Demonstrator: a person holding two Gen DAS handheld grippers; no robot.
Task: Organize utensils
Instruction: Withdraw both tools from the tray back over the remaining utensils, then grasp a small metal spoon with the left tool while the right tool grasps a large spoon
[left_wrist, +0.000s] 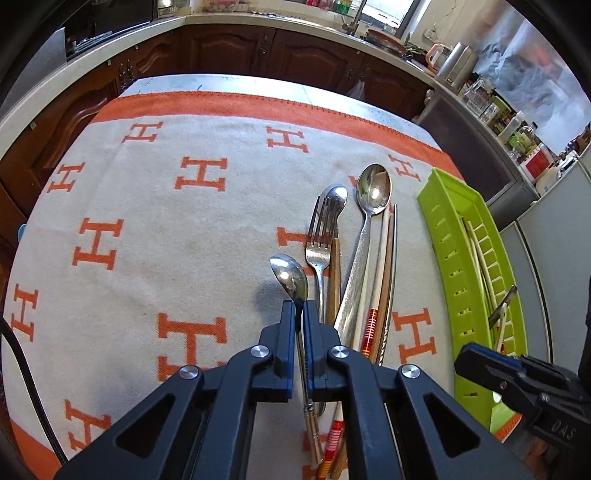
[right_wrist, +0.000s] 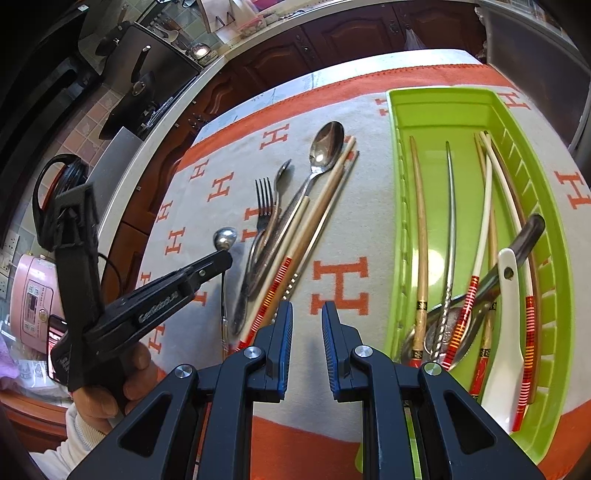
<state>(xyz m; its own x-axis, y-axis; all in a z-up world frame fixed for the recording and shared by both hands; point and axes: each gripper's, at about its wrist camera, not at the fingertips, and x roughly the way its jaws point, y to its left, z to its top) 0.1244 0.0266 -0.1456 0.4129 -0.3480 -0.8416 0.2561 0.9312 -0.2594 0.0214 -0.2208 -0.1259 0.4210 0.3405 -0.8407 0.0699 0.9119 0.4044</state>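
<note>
Each view looks forward and steeply down along its own jaws, close over the table.

The left wrist view sits just behind its jaws, which fill the lower frame. Ahead of them lies the loose cutlery (left_wrist: 354, 251) on the patterned cloth (left_wrist: 147, 206); to their right the green tray (left_wrist: 461, 266) and the right gripper (left_wrist: 480, 363).

The right wrist view sets the tray (right_wrist: 402, 206) to the right of its jaws, the same cutlery (right_wrist: 295, 210) ahead and left, and the left gripper (right_wrist: 225, 256) farther left.

Cloth, cutlery and tray appear in both.
</note>
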